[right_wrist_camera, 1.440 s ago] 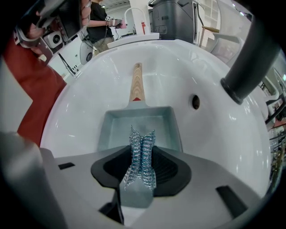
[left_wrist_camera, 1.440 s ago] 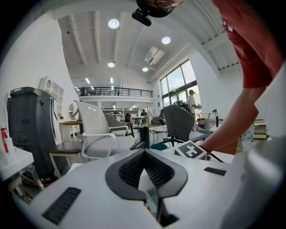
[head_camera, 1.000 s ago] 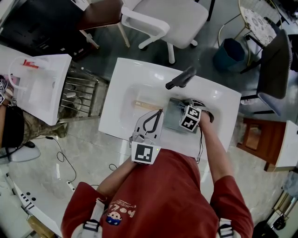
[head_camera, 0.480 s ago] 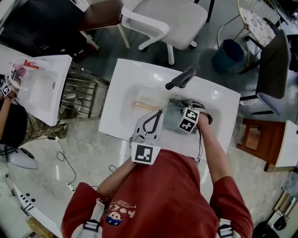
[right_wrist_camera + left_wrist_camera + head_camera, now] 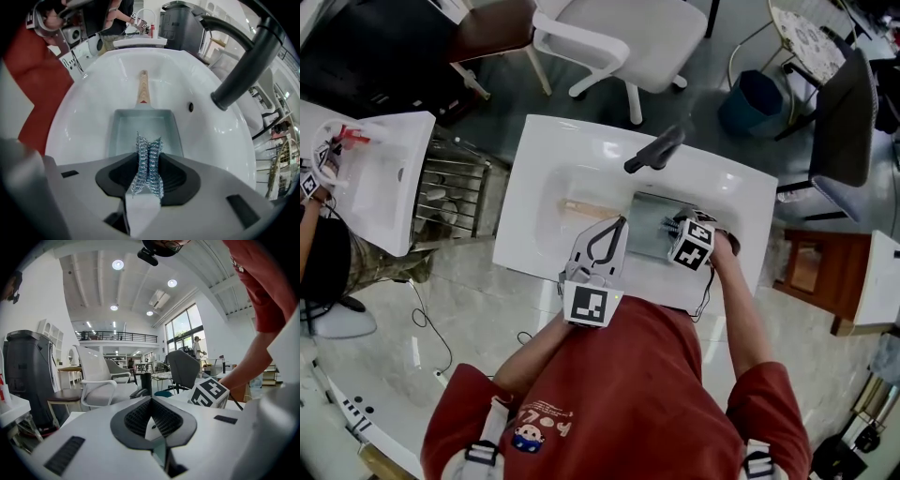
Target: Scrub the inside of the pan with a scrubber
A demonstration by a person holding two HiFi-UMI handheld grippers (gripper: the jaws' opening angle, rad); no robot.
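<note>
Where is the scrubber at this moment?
In the right gripper view the scrubber sits pinched between the jaws of the right gripper, at centre, over the near end of the grey pan in the white sink.

Sink (image 5: 546,155): white, with a black tap (image 5: 654,150) at its far rim.
Pan (image 5: 649,217): grey, square, in the basin; we note its wooden handle pointing left.
Right gripper (image 5: 672,228): over the pan's near right part.
Left gripper (image 5: 622,226): above the sink's near rim, tips meeting, beside the pan.
Beyond: white chair (image 5: 647,33), blue bin (image 5: 753,101).
</note>
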